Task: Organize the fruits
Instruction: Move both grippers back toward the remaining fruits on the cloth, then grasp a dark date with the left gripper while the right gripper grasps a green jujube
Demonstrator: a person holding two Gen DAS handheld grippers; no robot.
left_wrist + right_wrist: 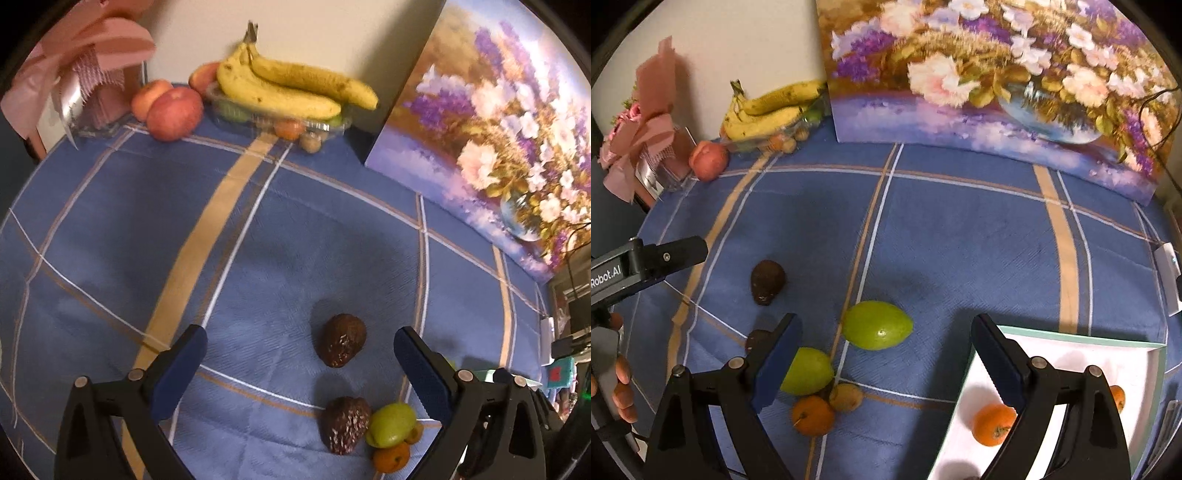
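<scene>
Two tools hang over a tabletop under a blue plaid cloth [960,240], both spread wide and pinching nothing. The left tool [299,354] has one dark avocado [344,345] lying between its fingers, and a second avocado [346,424] nearer its base, touching a green fruit [391,424] with a small orange [391,458] beside it. Seen from the right wrist, the left tool's side reads "Robot.AI" [605,277]. The right tool [886,332] has a green mango [877,325] just ahead between its fingers, and a white tray [1071,354] holding an orange [991,424] under its right finger. Far ahead, bananas [291,86] top a clear container beside apples [173,114]. A flower painting [997,74] leans on the wall.
</scene>
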